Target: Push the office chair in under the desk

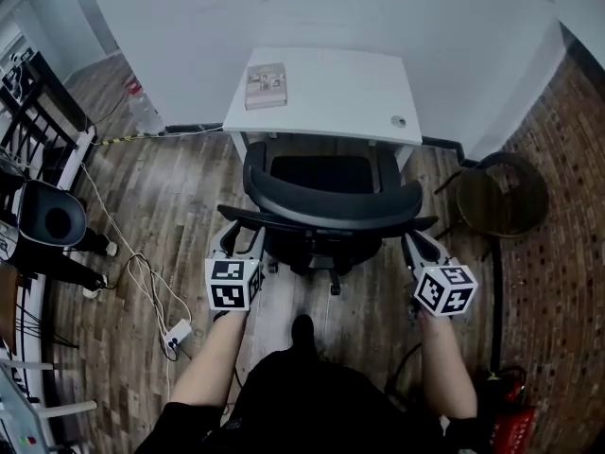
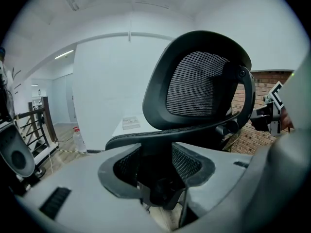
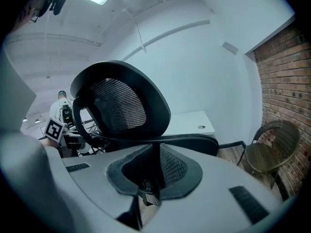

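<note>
A black mesh office chair stands with its back toward me and its seat partly under the white desk. My left gripper is at the left end of the chair's back frame. In the left gripper view the left gripper is shut on a black bar of that frame, below the mesh backrest. My right gripper is at the right end of the frame. The right gripper view shows the right gripper shut on the thin black rim under the backrest.
A book lies on the desk's left corner. A round wicker chair stands to the right by the brick wall. A power strip and its cables lie on the wood floor at left, near a bottle and black equipment.
</note>
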`<action>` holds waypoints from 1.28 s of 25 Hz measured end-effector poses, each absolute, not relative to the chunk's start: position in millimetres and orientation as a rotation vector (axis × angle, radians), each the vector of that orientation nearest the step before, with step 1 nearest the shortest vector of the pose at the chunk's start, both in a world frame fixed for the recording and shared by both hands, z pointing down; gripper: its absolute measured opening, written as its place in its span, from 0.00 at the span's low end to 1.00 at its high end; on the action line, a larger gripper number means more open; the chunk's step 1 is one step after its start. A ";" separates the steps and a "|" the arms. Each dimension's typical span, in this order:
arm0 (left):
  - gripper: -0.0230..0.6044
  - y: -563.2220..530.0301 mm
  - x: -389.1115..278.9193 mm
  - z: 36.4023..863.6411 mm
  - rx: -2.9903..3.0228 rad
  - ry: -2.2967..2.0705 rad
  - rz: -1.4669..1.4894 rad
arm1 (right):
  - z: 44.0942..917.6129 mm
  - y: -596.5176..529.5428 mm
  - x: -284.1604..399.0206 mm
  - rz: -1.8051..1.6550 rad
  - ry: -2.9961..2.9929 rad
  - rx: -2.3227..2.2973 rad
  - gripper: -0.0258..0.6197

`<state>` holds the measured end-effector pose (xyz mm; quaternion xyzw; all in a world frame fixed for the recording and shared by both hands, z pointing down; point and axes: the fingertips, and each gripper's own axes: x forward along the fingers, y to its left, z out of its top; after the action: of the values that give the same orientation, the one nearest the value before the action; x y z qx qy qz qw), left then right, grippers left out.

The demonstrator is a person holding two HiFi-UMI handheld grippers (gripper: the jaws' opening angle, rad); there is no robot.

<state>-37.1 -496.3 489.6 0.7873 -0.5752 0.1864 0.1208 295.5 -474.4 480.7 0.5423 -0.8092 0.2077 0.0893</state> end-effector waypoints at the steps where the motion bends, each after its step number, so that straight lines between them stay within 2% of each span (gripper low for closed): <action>1: 0.34 -504.0 -39.1 489.6 2.303 -1.677 0.549 | 481.2 -480.7 293.2 0.617 -2.406 1.612 0.10; 9: 0.34 -560.2 -50.9 489.7 2.318 -1.654 0.568 | 483.2 -526.7 280.1 0.649 -2.385 1.664 0.11; 14: 0.33 -590.6 -68.3 488.6 2.310 -1.648 0.578 | 481.1 -540.9 258.3 0.686 -2.418 1.638 0.05; 32: 0.33 -601.4 -77.2 491.4 2.371 -1.565 0.579 | 480.7 -538.4 247.3 0.713 -2.387 1.679 0.05</action>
<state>-77.2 -601.4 491.4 0.8118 -0.5359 0.1981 0.1207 247.3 -538.4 480.7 0.5575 -0.7927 0.2368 0.0684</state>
